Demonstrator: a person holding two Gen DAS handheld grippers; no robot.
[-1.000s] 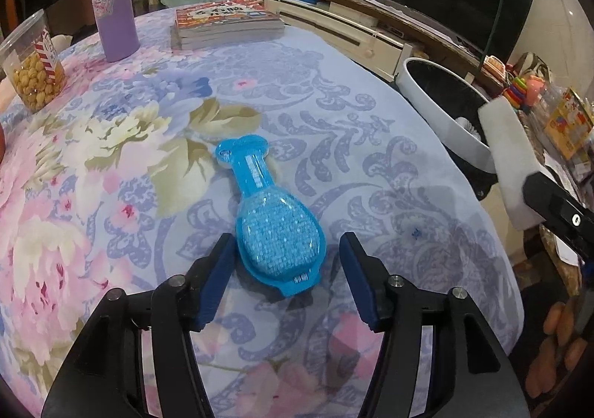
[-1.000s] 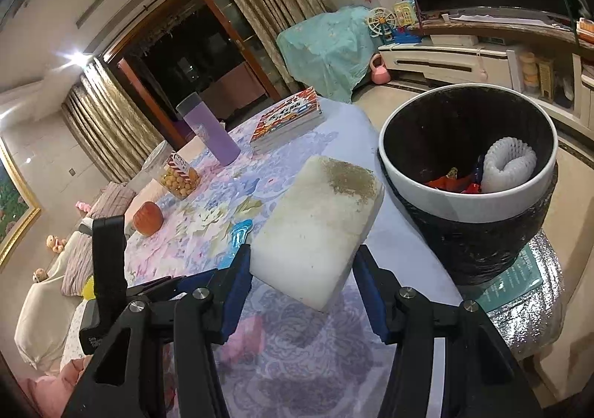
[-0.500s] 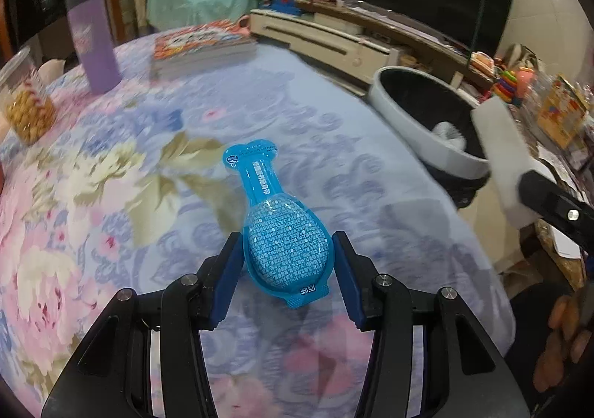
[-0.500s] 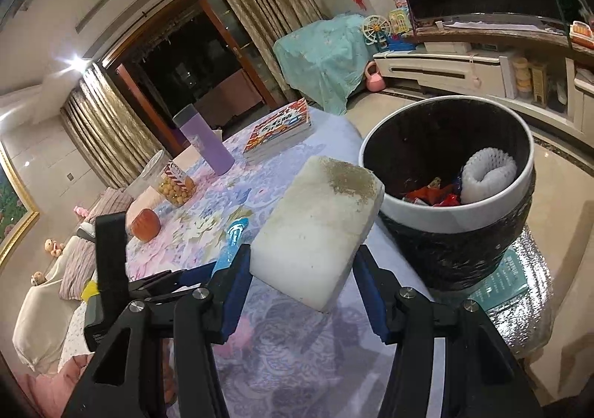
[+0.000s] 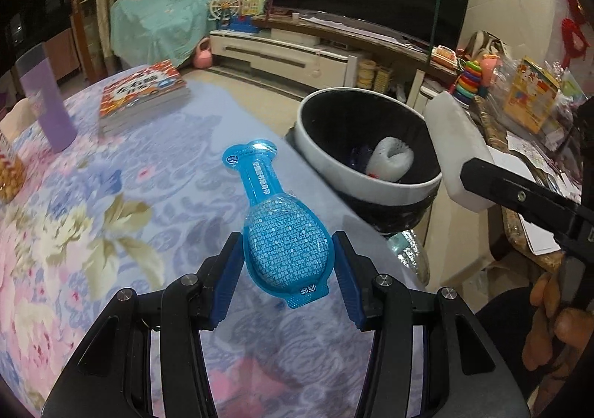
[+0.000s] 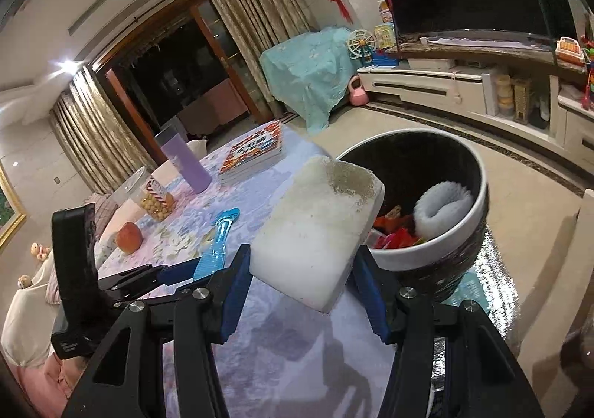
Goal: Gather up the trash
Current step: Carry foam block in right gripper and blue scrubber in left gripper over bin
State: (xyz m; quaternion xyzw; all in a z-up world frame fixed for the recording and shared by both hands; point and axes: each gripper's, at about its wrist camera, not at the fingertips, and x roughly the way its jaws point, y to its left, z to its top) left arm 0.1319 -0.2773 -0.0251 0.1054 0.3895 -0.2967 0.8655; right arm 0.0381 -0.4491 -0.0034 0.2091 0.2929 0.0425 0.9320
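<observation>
Left gripper (image 5: 286, 262) clamped on blue packet (image 5: 276, 232), jaws just closed onto it. Right gripper (image 6: 300, 273) clamped on white foam block (image 6: 315, 228); bin (image 6: 479, 202) just ahead, right of it.

From my left tongs, the snack jar (image 5: 9, 176) far off to the left is sliced by the picture's edge and smeared, and the purple cup (image 5: 44, 102) beyond it is too blurred to read any print. Past my right tongs, the white foam block (image 6: 315, 228) I carry covers the near left rim of the bin (image 6: 479, 195) and whatever trash lies under it. My own hand (image 5: 549, 317) at the far right shows only as a few fingers.
</observation>
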